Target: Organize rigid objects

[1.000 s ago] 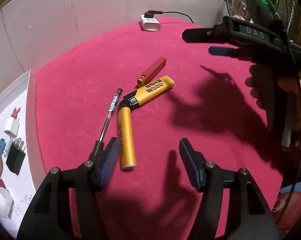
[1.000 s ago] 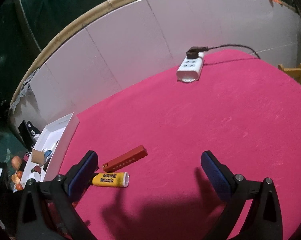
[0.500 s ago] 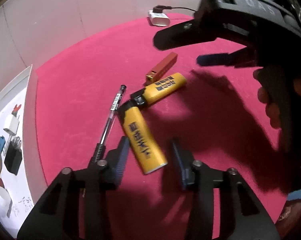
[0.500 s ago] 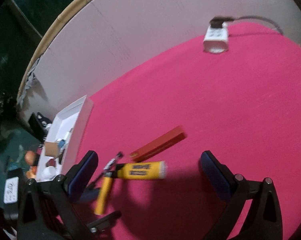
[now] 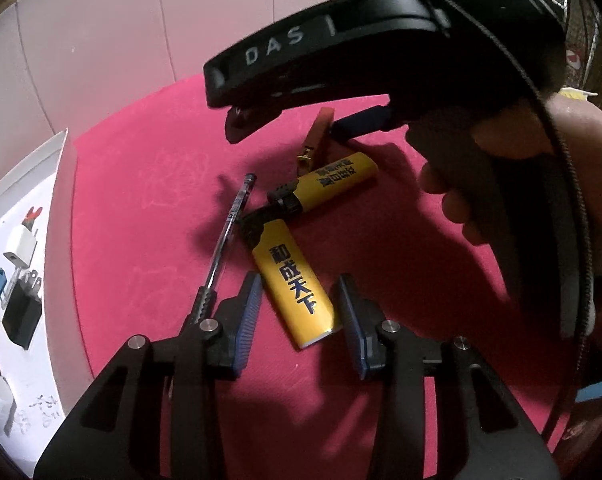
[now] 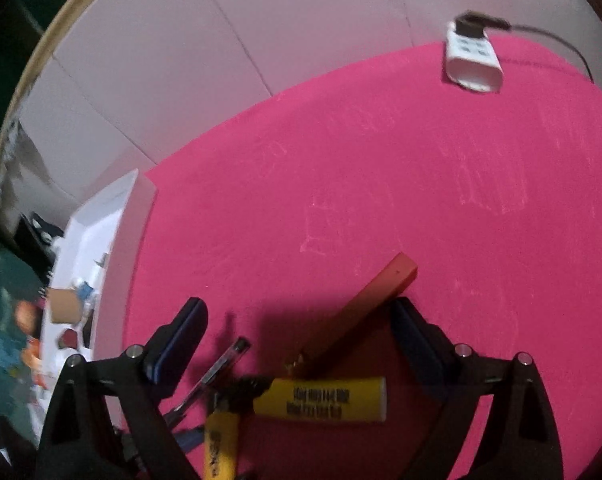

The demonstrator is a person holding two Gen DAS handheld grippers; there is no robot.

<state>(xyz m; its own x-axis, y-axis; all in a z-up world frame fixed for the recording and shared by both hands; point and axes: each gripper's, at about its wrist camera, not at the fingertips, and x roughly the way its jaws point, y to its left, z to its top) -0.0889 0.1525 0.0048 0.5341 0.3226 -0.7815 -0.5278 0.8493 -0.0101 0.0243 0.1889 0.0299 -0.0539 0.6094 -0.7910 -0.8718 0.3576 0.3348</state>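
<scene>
The left gripper [image 5: 297, 316] straddles the near yellow lighter [image 5: 291, 284] without pinching yet, lined up to lift it toward the white tray [image 5: 41, 184] at nine o'clock, while the right gripper [image 6: 297, 344], jaws wide but closing, brackets the red bar [image 6: 365, 304] at twelve o'clock

White power strip [image 6: 473, 58], black cable plugged in, far edge of pink tabletop [image 6: 381, 168].

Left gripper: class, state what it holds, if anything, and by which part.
The left gripper holds nothing yet; its fingers straddle the lower body of the nearer yellow lighter with visible gaps either side.
</scene>
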